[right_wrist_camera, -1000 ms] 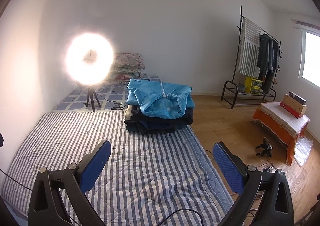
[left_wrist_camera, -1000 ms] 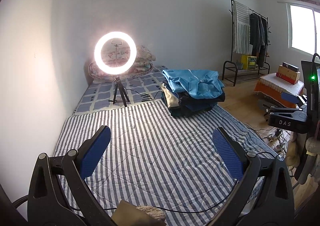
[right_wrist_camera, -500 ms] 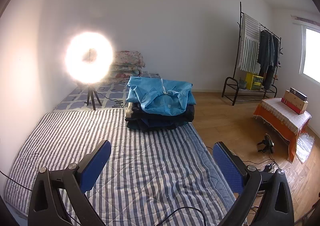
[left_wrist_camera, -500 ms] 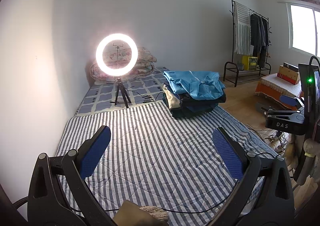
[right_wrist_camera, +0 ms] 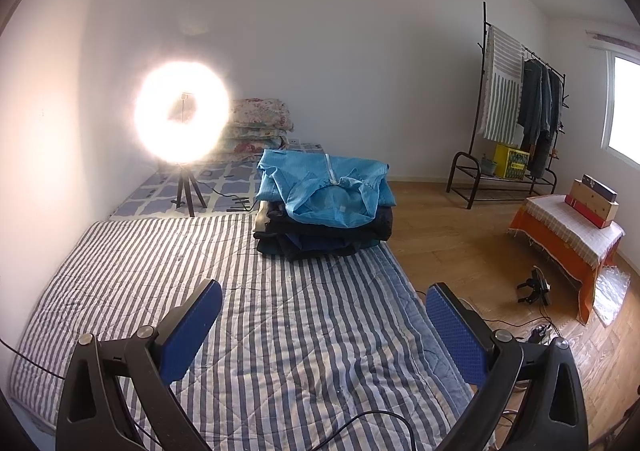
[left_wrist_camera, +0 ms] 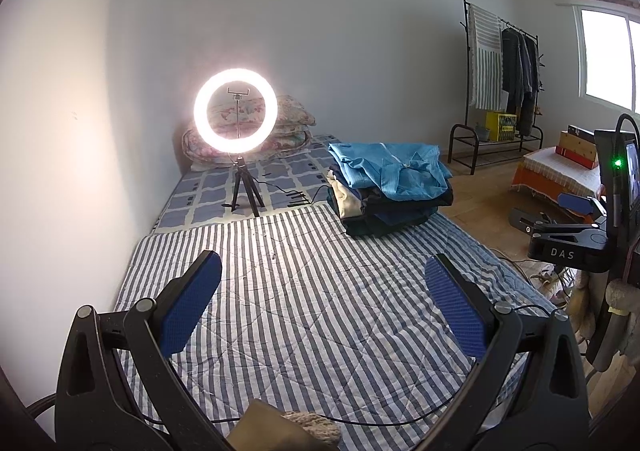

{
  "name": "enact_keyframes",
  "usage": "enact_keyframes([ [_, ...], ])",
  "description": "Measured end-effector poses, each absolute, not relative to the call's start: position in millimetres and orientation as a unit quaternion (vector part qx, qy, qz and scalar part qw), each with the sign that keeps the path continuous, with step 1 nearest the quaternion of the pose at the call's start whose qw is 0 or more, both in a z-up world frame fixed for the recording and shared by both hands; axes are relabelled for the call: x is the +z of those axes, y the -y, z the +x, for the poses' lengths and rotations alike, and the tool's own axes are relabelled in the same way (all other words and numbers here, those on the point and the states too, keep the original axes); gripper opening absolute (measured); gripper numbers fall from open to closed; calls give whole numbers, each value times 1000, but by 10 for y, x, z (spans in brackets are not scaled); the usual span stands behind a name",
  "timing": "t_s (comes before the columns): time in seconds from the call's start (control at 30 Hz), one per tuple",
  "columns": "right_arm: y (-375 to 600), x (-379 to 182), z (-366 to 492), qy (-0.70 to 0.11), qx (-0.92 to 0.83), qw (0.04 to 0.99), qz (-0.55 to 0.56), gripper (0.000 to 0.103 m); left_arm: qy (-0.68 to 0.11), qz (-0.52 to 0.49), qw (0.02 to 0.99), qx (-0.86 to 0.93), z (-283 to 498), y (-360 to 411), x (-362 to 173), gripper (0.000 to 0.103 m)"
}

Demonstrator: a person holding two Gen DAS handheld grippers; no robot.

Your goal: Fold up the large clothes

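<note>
A stack of folded clothes (left_wrist_camera: 390,191) with a light blue garment (right_wrist_camera: 326,187) on top sits at the far end of the striped mattress (left_wrist_camera: 320,311). My left gripper (left_wrist_camera: 324,303) is open and empty, held above the mattress well short of the stack. My right gripper (right_wrist_camera: 324,319) is open and empty, over the mattress's right part, also short of the stack. The right gripper shows at the right edge of the left wrist view (left_wrist_camera: 576,227).
A lit ring light on a tripod (left_wrist_camera: 236,119) stands behind the mattress, with floral pillows (right_wrist_camera: 256,123) by the wall. A clothes rack (right_wrist_camera: 516,107) and an orange-covered low table (right_wrist_camera: 568,227) stand on the wooden floor at right. Cables lie on the floor.
Both grippers have drifted slightly back and upward, so the clothes stack sits a little farther off. Both stay open.
</note>
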State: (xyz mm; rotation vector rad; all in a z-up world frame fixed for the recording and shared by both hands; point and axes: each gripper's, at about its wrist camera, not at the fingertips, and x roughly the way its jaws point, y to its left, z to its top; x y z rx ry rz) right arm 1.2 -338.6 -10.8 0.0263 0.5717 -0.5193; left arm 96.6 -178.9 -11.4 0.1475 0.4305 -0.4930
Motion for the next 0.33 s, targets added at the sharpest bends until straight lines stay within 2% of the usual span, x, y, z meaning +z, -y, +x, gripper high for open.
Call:
enact_keyframes([
  [0.33, 3331, -143, 26, -281, -248, 927, 3, 103, -205, 73, 946, -238, 971, 1762, -114, 103],
])
